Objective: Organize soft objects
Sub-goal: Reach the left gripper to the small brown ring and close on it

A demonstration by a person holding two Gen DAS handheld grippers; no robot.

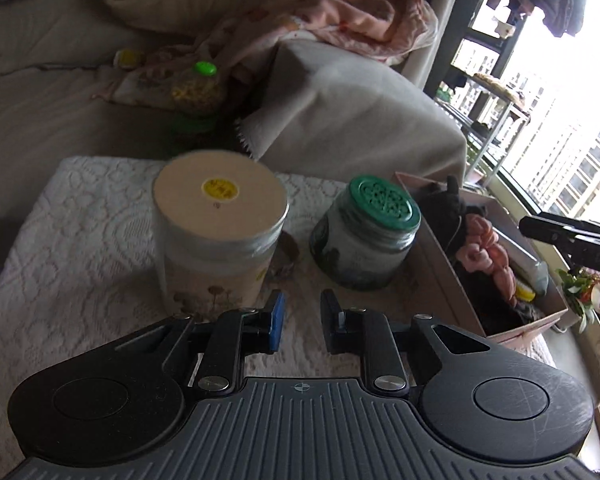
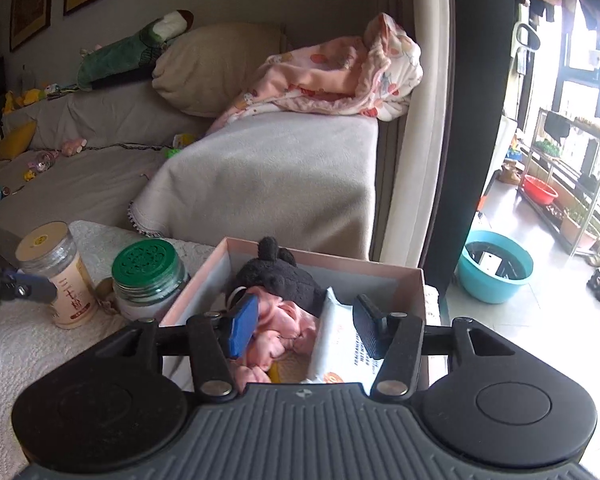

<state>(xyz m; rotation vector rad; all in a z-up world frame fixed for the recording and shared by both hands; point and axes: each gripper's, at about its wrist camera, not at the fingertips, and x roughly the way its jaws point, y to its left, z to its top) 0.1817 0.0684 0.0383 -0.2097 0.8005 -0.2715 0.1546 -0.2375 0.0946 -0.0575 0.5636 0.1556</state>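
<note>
A pink cardboard box (image 2: 400, 276) stands on a white lace-covered table. In it lie a black plush toy (image 2: 284, 276), a pink knotted soft toy (image 2: 276, 328) and a white wipes pack (image 2: 340, 344). My right gripper (image 2: 306, 326) is open and empty, hovering just above the box contents. My left gripper (image 1: 302, 320) is open and empty, low over the table in front of two jars. The box (image 1: 440, 256) with the pink toy (image 1: 488, 252) shows at the right of the left wrist view.
A tall jar with a cream lid (image 1: 216, 236) and a green-lidded glass jar (image 1: 364, 232) stand left of the box. A grey sofa (image 2: 268, 176) with a pink blanket (image 2: 340, 76) and a beige pillow (image 2: 216, 68) lies behind. A blue basin (image 2: 496, 268) sits on the floor.
</note>
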